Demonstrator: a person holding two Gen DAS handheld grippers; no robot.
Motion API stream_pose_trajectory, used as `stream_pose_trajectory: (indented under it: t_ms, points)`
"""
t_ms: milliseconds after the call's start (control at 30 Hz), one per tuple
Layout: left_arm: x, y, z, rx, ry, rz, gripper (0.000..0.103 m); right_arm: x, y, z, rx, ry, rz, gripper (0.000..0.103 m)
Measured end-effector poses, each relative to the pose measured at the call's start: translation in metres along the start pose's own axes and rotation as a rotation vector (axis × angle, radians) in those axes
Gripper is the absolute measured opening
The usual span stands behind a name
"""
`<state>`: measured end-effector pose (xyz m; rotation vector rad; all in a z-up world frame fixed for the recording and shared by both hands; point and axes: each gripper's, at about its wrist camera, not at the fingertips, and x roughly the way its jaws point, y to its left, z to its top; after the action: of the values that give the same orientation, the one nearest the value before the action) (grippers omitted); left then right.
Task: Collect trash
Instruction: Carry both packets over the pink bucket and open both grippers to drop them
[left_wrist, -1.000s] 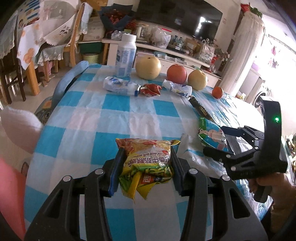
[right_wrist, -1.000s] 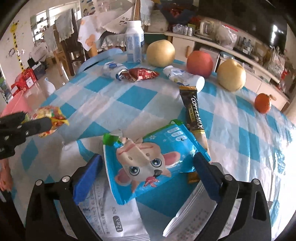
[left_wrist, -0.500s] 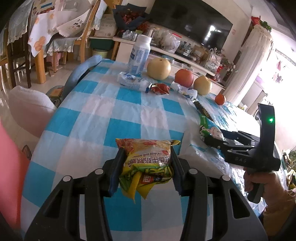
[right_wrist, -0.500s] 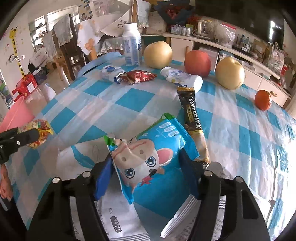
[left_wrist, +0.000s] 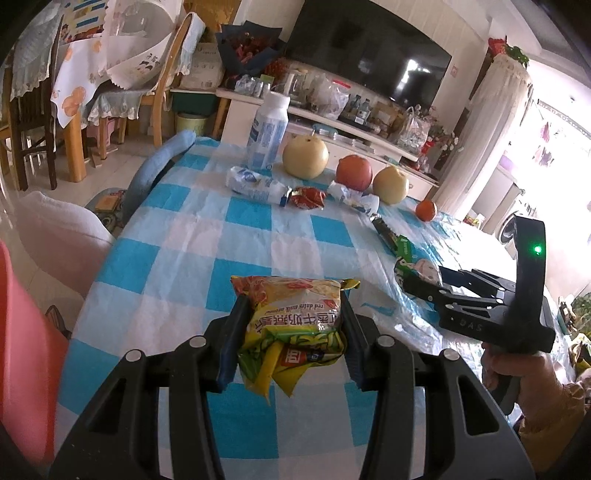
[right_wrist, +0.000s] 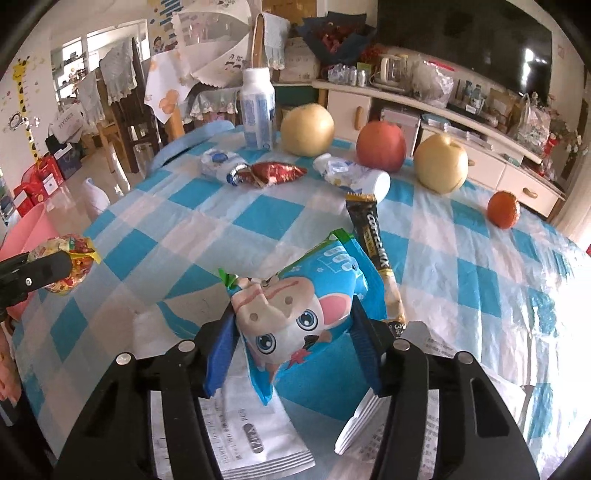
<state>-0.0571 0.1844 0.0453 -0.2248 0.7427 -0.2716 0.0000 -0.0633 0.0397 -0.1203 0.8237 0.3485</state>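
**Both grippers loaded, bin comes next**

At the left edge of the right wrist view sits a pink bin (right_wrist: 26, 236), just off the checked table (right_wrist: 280, 218). Beside it the left gripper (left_wrist: 291, 332) clamps a yellow snack wrapper (left_wrist: 295, 314), held clear of the cloth. Further right, the right gripper (right_wrist: 291, 339) has its jaws closing on a blue cartoon wrapper (right_wrist: 306, 295), the pads already pressing its sides, above some white packets (right_wrist: 258, 435). Beyond lie a crushed bottle (right_wrist: 221, 162), a red foil wrapper (right_wrist: 277, 171), another squashed bottle (right_wrist: 351, 177) and a coffee stick (right_wrist: 373, 236); fruit and an upright bottle stand behind.

The pickup step looks about finished. Next, I judge, both loads should travel left to the bin and drop there.
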Motion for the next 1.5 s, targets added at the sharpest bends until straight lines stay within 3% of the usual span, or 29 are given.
stream_pose_trajectory:
  t_ms: [433,600,900,1167,1500]
  points:
    - [-0.029,0.024,0.013,-0.049,-0.073,0.026,0.048,-0.043,0.045,0.011,0.008,-0.084,0.081,0.057]
    - [-0.044,0.038,0.019,-0.078,-0.11,0.055,0.048,-0.06,0.088,0.021,-0.036,-0.112,0.145,0.057]
    - [-0.091,0.098,0.031,-0.208,-0.201,0.167,0.048,-0.08,0.192,0.039,-0.168,-0.146,0.31,0.057]
    - [-0.133,0.18,0.022,-0.385,-0.245,0.341,0.048,-0.077,0.296,0.051,-0.34,-0.153,0.434,0.057]
    - [-0.159,0.239,0.012,-0.53,-0.275,0.435,0.049,-0.034,0.371,0.055,-0.454,-0.109,0.468,0.059]
